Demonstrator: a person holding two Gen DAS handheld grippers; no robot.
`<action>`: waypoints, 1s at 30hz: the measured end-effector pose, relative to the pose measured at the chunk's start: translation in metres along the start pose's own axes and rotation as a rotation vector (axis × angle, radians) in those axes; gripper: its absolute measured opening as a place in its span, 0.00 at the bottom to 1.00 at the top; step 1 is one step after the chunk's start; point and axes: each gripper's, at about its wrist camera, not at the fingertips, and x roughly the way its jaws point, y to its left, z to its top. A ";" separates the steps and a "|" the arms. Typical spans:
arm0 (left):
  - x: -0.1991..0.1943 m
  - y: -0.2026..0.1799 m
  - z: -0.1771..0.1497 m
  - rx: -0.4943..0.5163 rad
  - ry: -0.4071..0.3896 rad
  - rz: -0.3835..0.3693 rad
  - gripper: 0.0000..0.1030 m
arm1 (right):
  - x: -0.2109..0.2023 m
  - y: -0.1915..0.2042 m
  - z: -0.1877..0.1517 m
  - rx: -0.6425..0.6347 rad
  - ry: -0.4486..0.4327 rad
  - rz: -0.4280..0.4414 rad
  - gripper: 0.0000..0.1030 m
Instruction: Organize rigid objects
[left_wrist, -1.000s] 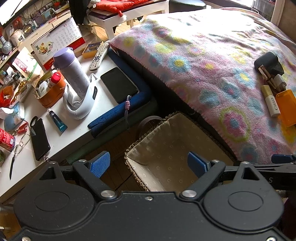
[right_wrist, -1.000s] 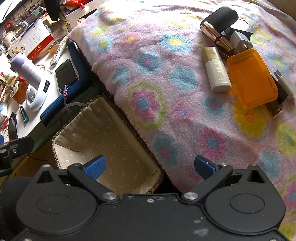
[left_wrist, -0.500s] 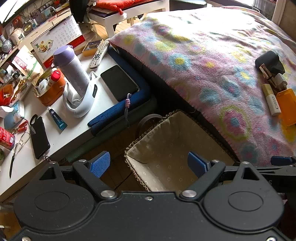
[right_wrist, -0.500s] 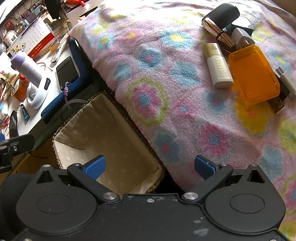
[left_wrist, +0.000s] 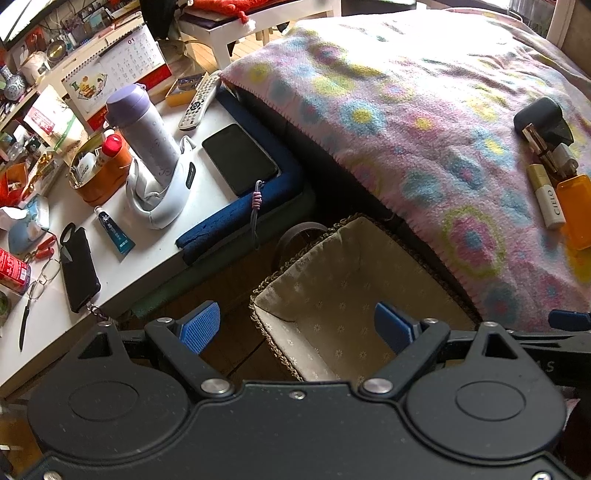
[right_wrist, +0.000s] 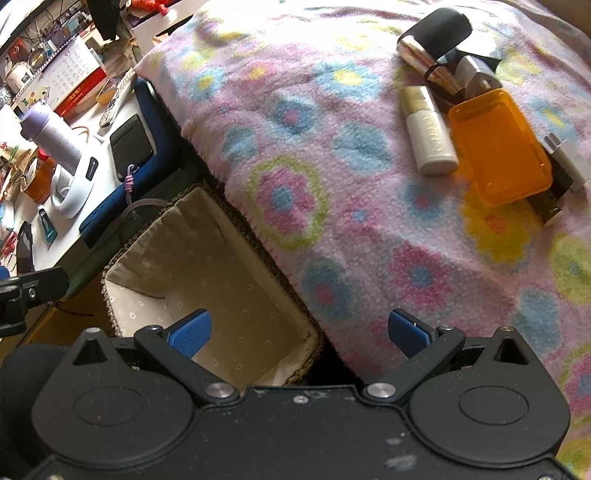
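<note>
A cluster of small rigid items lies on the flowered blanket (right_wrist: 295, 155): an orange plastic box (right_wrist: 498, 147), a white tube (right_wrist: 430, 136) with a gold cap, a black pouch (right_wrist: 439, 31) and a metal-capped bottle (right_wrist: 476, 74). In the left wrist view the same tube (left_wrist: 548, 201) and box (left_wrist: 576, 210) sit at the far right. A fabric-lined wicker basket (left_wrist: 295, 291) stands empty on the floor beside the bed. My left gripper (left_wrist: 297, 326) hovers open over the basket. My right gripper (right_wrist: 299, 332) is open above the basket's edge (right_wrist: 310, 336) and the blanket, holding nothing.
A white side table (left_wrist: 155, 254) at the left is crowded: a lilac bottle (left_wrist: 144, 125) in a white holder, a black phone (left_wrist: 238, 158), a remote (left_wrist: 201, 101), a calendar, a blue tube, glasses. A blue pad (left_wrist: 236, 218) lines the table's edge.
None of the objects has moved. The right wrist view has shifted slightly, with the cluster now a bit nearer; both grippers stay open.
</note>
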 end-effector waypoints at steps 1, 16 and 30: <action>0.000 0.000 0.000 0.000 0.001 -0.003 0.86 | -0.002 -0.001 0.000 0.002 -0.010 -0.005 0.99; -0.004 -0.012 0.000 0.043 -0.040 0.024 0.86 | -0.026 -0.036 -0.006 0.002 -0.126 -0.087 0.99; -0.016 -0.026 -0.001 0.103 -0.113 -0.011 0.85 | -0.043 -0.146 -0.032 0.112 -0.377 -0.241 0.72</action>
